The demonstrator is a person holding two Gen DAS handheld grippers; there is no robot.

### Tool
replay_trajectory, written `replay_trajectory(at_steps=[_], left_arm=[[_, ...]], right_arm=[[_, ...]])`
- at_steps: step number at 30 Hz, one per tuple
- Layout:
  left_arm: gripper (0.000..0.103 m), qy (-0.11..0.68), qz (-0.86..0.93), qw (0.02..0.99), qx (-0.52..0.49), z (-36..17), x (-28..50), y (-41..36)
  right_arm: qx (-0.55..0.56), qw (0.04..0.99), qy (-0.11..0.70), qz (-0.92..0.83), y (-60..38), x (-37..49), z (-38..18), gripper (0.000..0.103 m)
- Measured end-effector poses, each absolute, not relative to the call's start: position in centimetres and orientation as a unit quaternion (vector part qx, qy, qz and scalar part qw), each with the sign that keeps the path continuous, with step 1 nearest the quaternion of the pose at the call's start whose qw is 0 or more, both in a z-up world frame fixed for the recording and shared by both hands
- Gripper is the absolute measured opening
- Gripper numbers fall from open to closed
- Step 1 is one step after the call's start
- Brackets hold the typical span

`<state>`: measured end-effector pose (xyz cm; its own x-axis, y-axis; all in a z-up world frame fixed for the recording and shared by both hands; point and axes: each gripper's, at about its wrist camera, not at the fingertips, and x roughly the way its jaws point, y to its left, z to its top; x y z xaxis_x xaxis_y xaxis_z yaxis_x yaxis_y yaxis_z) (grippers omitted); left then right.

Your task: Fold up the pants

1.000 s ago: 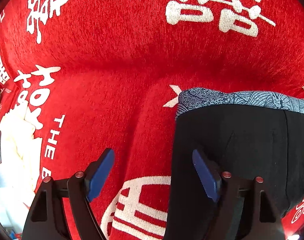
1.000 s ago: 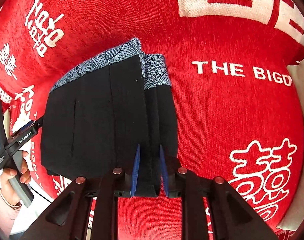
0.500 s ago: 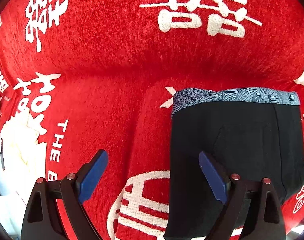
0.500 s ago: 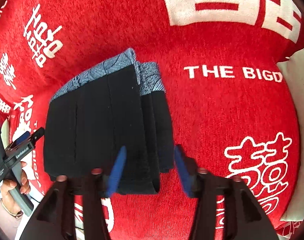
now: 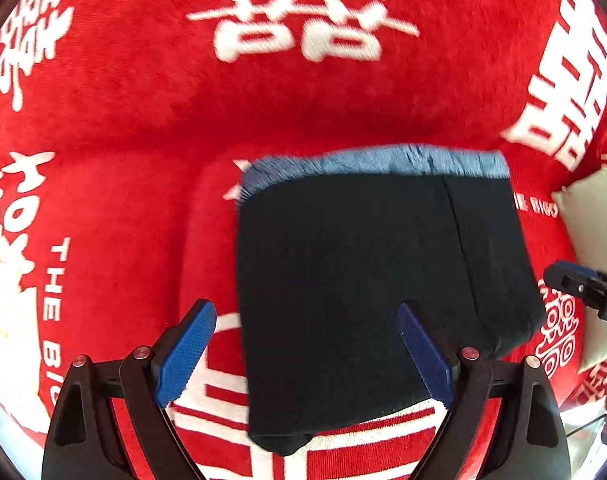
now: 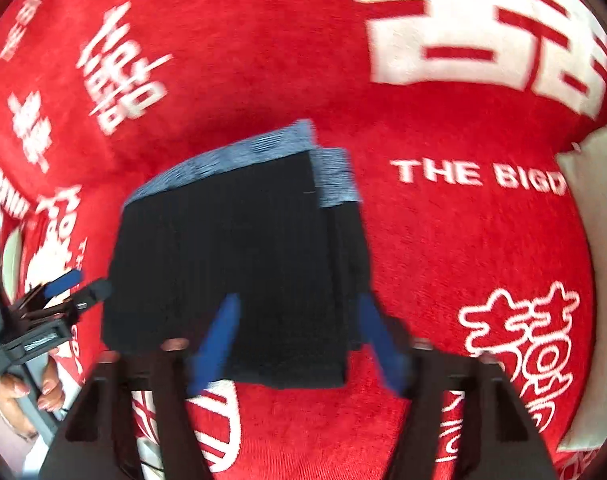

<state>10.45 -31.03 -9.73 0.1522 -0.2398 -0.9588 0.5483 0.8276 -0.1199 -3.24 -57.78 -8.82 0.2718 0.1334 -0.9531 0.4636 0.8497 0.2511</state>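
The black pants lie folded into a compact rectangle on the red blanket, with the blue patterned waistband at the far edge. They also show in the right wrist view. My left gripper is open and empty, its blue pads spread above the near left part of the fold. My right gripper is open and empty, hovering over the near right edge of the pants. The right gripper's tip shows at the right of the left wrist view, and the left gripper shows at the left of the right wrist view.
A red blanket with white lettering covers the surface. A cream cushion lies at the right. The person's hand holds the left gripper at the near left. Pale floor shows past the blanket's near left edge.
My right gripper has opened and let go of the pants' near edge, then pulled back. My left gripper stayed open and shifted right, so the pants sit more central in its view.
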Motion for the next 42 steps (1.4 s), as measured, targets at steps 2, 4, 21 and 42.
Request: replay_trajectory(at_steps=[2, 4, 21, 42], left_arm=[[0.093, 0.612, -0.258, 0.736, 0.132, -11.5, 10.1, -31.3], [0.095, 0.625, -0.251, 0.728, 0.127, -13.3, 10.0, -31.2], [0.103, 0.656, -0.292, 0.696, 0.022, -12.7, 14.1, -28.7], [0.103, 0.694, -0.372, 0.617, -0.02, -18.3, 17.3, -30.5]], right_arm=[[0.236, 0.752, 0.609, -0.09, -56.4, -2.8, -9.5, 0.037], [0.22, 0.743, 0.626, -0.081, -55.0, -2.6, -10.9, 0.037], [0.325, 0.743, 0.584, -0.036, -61.1, -4.8, -11.5, 0.075], [0.454, 0.682, 0.566, 0.094, -65.0, -2.1, -19.6, 0.07]])
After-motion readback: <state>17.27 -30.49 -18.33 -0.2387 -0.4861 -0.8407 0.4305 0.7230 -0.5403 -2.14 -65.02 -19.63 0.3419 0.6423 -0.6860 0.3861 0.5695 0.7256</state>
